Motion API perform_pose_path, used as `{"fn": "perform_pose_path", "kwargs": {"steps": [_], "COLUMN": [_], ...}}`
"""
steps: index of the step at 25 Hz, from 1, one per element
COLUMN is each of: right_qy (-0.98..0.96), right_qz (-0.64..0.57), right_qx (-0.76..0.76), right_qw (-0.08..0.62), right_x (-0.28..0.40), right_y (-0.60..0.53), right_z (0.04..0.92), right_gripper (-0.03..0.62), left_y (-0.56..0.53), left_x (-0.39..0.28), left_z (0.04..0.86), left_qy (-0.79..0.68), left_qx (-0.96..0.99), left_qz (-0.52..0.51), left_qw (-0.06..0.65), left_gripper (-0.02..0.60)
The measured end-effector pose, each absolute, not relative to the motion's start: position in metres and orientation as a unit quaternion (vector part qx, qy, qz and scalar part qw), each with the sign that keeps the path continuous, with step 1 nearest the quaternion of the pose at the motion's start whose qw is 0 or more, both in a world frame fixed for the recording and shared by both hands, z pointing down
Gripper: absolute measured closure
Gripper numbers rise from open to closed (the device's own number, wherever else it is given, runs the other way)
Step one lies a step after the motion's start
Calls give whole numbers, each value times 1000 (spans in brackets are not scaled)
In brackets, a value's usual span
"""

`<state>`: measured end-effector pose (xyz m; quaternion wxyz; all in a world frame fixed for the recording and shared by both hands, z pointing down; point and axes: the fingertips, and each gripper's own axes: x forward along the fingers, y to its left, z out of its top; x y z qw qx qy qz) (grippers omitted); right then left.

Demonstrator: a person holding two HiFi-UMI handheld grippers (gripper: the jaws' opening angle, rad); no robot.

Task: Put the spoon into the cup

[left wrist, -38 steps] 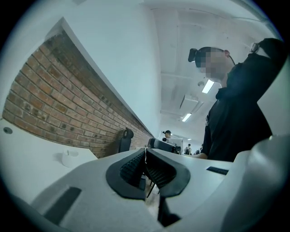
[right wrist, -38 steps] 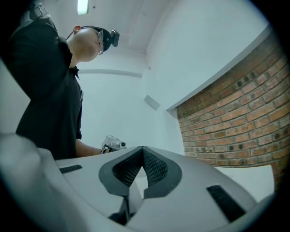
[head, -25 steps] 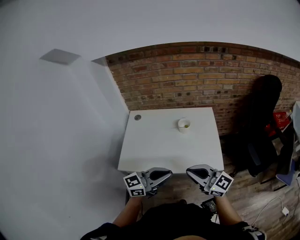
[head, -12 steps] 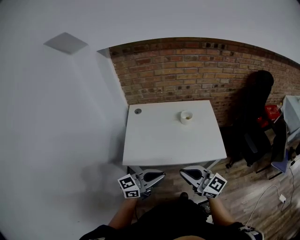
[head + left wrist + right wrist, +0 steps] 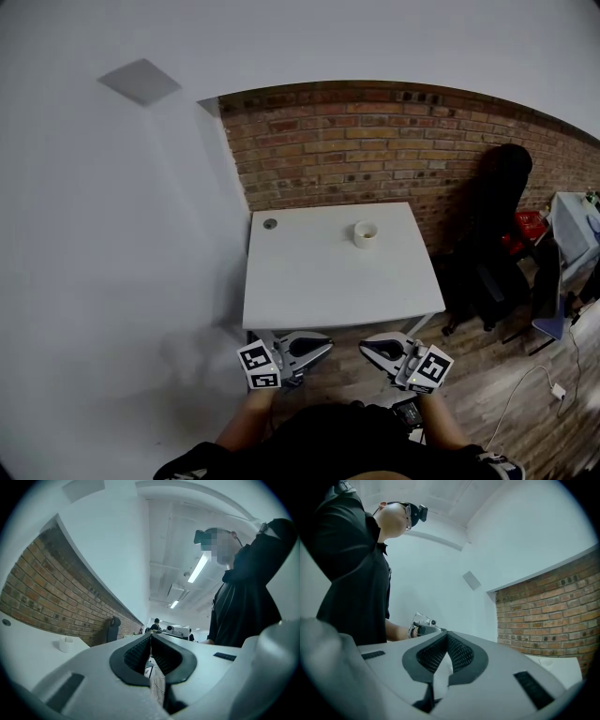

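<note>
With the left gripper and right gripper both closed and empty short of the white table, the task looks unstarted; next comes finding the spoon, unseen near the cup.

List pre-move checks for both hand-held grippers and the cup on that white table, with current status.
1. Cup found: ok. The cup stands upright on the white table, toward its far right.
2. Spoon found: cannot tell. No spoon shows on the table or in either hand-held gripper, and the cup's inside is too small to read.
3. Left hand-held gripper empty: ok. Jaws together, nothing between.
4. Right hand-held gripper empty: ok. Jaws together, nothing between.
5. Jaws ready to grasp: not ok. Both are shut.
6. Grippers over the table: not ok. Both sit short of its near edge, above the wooden floor.
</note>
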<state>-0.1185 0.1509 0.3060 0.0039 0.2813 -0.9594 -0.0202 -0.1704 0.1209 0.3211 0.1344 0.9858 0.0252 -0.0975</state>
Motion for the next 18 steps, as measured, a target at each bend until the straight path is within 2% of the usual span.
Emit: {"fn": "perform_pose_path", "kwargs": {"steps": [18], "right_qy": [-955], "right_qz": [-27], "right_qx": [295], "right_qw": [-6], "right_x": [-140], "right_y": [161], "right_z": [301], "right_gripper": [588], "left_y": [134], "left_x": [-200], "left_z": [329], "left_qy": [19], "left_qx": [985], "left_qz": [-96], "left_qw": [142], "left_gripper": [560]}}
